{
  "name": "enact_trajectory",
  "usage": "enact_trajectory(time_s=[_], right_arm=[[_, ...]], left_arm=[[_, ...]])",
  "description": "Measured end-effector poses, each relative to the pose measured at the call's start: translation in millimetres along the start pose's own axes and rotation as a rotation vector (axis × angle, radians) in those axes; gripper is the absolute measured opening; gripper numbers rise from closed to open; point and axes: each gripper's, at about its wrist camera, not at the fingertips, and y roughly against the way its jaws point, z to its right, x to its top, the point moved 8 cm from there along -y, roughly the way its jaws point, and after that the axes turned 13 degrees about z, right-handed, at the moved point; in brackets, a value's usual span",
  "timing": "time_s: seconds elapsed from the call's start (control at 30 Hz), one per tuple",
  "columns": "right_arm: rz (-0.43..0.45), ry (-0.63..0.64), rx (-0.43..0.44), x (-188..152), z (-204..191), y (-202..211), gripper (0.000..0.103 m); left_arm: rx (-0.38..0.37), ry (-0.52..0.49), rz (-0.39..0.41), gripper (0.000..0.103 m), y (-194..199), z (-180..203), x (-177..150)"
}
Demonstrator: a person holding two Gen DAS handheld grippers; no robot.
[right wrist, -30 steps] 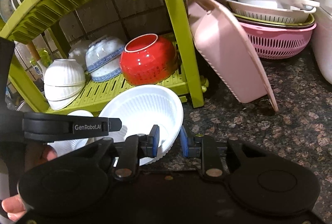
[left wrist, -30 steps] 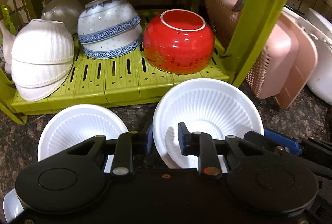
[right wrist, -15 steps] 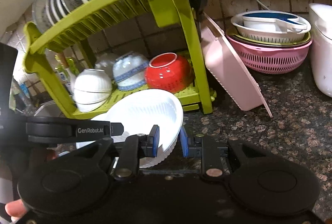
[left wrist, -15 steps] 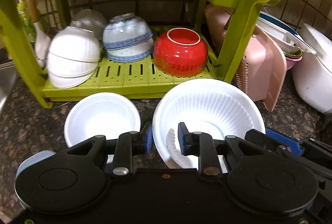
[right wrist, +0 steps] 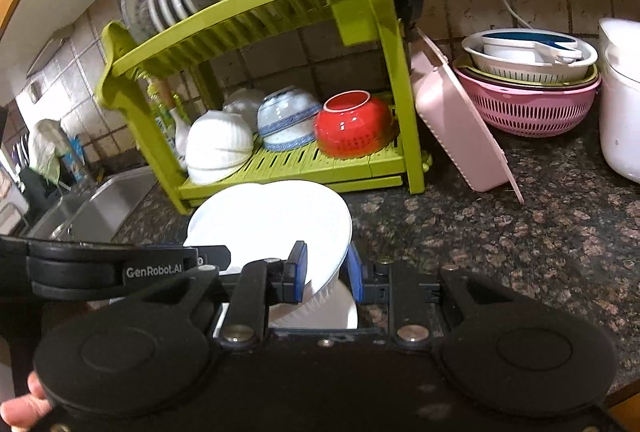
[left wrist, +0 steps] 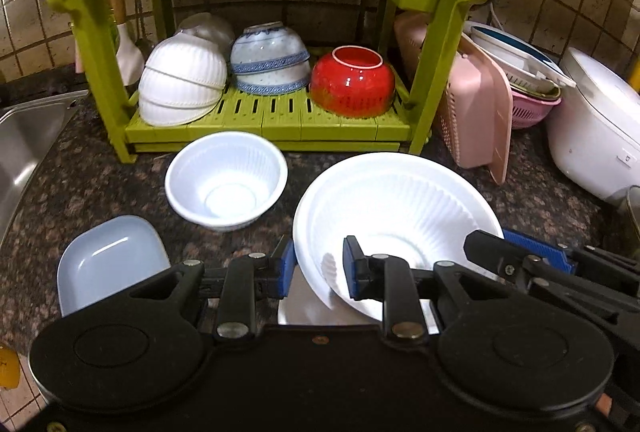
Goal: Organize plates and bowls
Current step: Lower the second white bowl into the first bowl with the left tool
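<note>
Both grippers, left gripper [left wrist: 319,266] and right gripper [right wrist: 327,272], clamp the white bowl [left wrist: 394,208] rim.

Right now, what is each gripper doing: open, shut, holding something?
Left gripper: shut on the large white ribbed bowl, near rim.
Right gripper: shut on the same bowl's rim.

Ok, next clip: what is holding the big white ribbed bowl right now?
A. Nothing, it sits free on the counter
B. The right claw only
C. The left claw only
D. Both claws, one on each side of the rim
D. The left claw pinches the near rim of the big white bowl, and the right claw grips its rim on the other side, holding it tilted.
</note>
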Motion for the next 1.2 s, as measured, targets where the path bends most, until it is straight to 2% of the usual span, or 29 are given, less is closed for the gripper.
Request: enact_trajectory(time_s=[0.2, 0.7, 1.2], right_arm=[[-0.032, 0.042, 0.01, -18, -7, 5, 0.025], [-0.123, 0.052, 0.001, -38, 0, -14, 0.025], [-0.153, 0.076, -0.028, -44, 3, -22, 0.025]], left_arm=[[0.021, -0.027, 0.019, 0.033, 9, -3, -11], [0.002, -0.032, -0.088, 0.033, -17, -9, -38], [0.025, -0.066, -0.104, 0.033, -24, -16, -47]])
